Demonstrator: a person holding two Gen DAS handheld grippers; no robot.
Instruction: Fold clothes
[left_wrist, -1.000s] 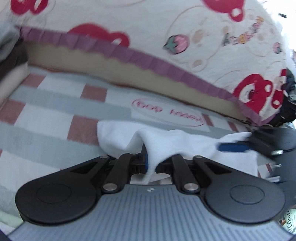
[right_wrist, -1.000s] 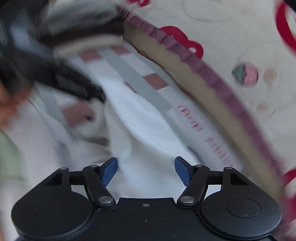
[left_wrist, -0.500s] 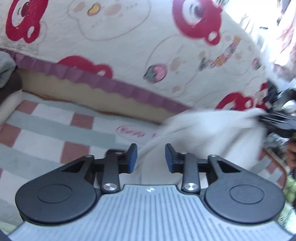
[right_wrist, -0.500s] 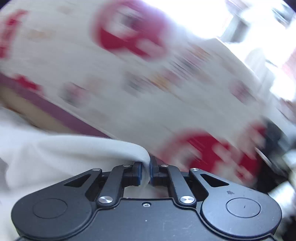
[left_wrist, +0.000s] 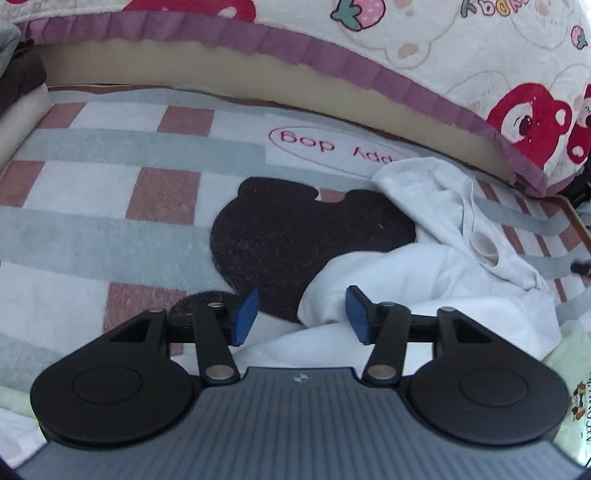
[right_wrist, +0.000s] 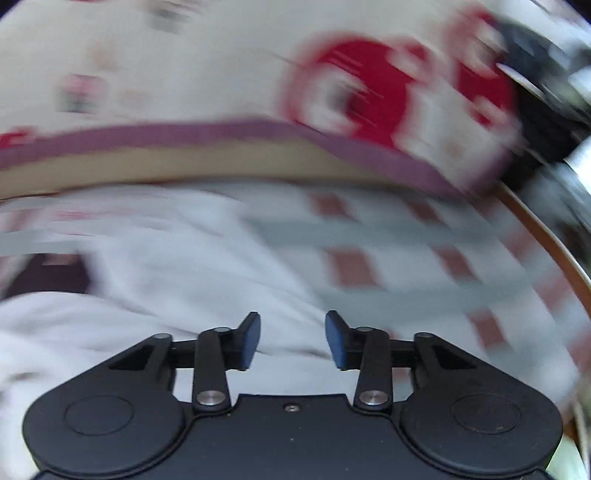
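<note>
A white garment (left_wrist: 436, 266) lies crumpled on the checked blanket (left_wrist: 110, 192), spread from the middle toward the right of the left wrist view. My left gripper (left_wrist: 301, 315) hovers over its near edge with its jaws opening; a fold of the white cloth bulges into the gap, and the blue pads (left_wrist: 245, 314) do not press on it. In the blurred right wrist view the same white garment (right_wrist: 192, 280) lies below my right gripper (right_wrist: 293, 341), whose jaws are opening too, with cloth beneath them and nothing pinched.
A dark brown bear-shaped patch (left_wrist: 295, 240) shows on the blanket beside the garment. A quilt with red bears and a purple frill (left_wrist: 406, 81) rises along the back. Dark and grey folded clothes (left_wrist: 14, 66) sit at the far left. A pale green item (left_wrist: 569, 354) lies at the right.
Both grippers have let go of the white garment, which was lifted and now lies crumpled to the right on the blanket. The right gripper was shut on cloth half a second ago and has swung right.
</note>
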